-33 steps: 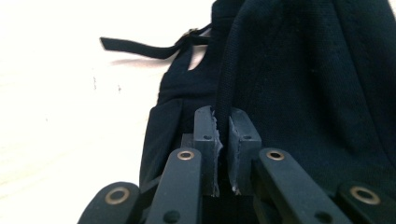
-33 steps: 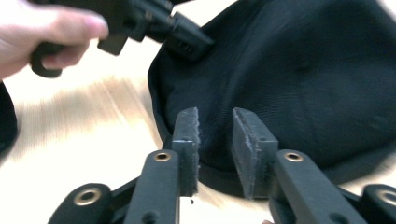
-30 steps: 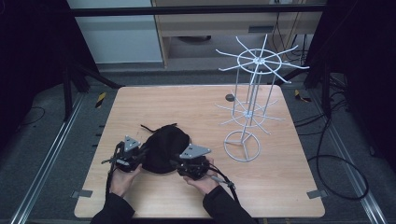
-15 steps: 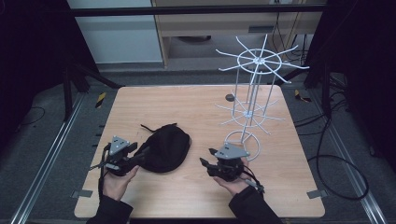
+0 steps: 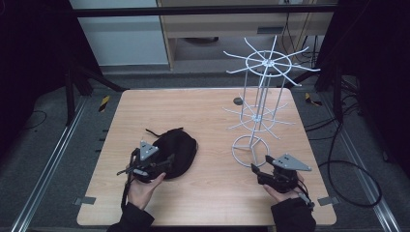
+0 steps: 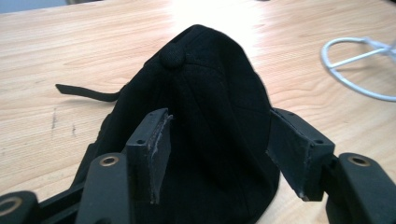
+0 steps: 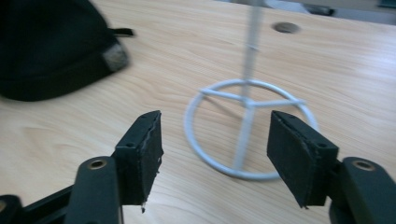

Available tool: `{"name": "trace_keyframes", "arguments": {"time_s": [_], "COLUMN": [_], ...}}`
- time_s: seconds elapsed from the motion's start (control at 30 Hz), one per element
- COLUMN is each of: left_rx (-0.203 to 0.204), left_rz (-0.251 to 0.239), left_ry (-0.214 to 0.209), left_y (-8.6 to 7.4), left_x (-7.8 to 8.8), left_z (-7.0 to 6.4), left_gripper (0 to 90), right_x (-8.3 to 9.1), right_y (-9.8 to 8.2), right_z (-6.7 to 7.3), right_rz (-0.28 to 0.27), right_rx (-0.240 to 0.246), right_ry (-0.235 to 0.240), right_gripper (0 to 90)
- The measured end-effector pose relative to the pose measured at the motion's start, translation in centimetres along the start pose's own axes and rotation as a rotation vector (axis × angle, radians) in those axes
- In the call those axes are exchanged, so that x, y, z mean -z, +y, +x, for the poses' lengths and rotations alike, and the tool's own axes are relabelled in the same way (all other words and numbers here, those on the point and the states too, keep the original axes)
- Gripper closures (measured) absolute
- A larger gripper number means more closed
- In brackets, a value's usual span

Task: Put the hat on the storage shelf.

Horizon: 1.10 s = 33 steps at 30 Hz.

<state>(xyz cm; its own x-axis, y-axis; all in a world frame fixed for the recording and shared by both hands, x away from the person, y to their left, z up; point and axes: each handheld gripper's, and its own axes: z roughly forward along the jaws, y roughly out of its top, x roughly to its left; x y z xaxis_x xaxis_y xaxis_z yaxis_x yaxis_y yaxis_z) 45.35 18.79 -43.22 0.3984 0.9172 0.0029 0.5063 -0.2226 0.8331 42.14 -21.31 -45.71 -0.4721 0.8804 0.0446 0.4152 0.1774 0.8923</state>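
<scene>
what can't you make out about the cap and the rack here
- Black cap: near edge hidden behind the left gripper fingers in the left gripper view; whether its cloth touches them is unclear.
- Cap's patch: blurred in the right gripper view, unreadable.
- White wire rack: top cut off by the upper edge there.
- Dark round spot on the table: too small in the high view.
</scene>
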Motion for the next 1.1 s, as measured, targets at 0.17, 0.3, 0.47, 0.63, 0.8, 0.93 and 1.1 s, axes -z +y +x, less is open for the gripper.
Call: {"name": "trace_keyframes", "arguments": {"time_s": [0.17,0.3,0.47,0.63,0.8,0.93,1.1], "left_rx": [0.031,0.028,0.077,0.100,0.094,0.079,0.044], "left_rz": [0.058,0.094,0.103,0.097,0.071,0.049,-0.009], "left_ry": [0.050,0.083,0.083,0.063,0.031,0.007,-0.045], "left_y": [0.2,0.1,-0.1,-0.1,-0.4,-0.6,-0.3], "left_x": [-2.1,-3.1,-3.5,-3.1,-2.2,-1.6,0.0], "left_z": [-0.7,-1.1,-0.2,0.8,1.8,2.5,2.9], "left_gripper": [37.5,39.8,56.0,79.9,87.7,88.4,88.8], "right_x": [0.4,0.6,0.5,0.4,0.4,0.4,0.5], "right_y": [-0.9,-1.0,-1.3,-1.5,-1.6,-1.7,-1.8], "right_z": [-2.2,-2.9,-3.4,-3.7,-3.9,-4.1,-4.3], "right_rz": [0.019,0.019,0.029,0.042,0.047,0.049,0.046], "right_rx": [-0.035,-0.037,-0.038,-0.043,-0.036,-0.034,-0.037], "right_ry": [-0.056,-0.078,-0.095,-0.107,-0.116,-0.123,-0.129], "right_gripper": [33.2,32.8,33.2,33.7,33.9,34.0,34.0]}}
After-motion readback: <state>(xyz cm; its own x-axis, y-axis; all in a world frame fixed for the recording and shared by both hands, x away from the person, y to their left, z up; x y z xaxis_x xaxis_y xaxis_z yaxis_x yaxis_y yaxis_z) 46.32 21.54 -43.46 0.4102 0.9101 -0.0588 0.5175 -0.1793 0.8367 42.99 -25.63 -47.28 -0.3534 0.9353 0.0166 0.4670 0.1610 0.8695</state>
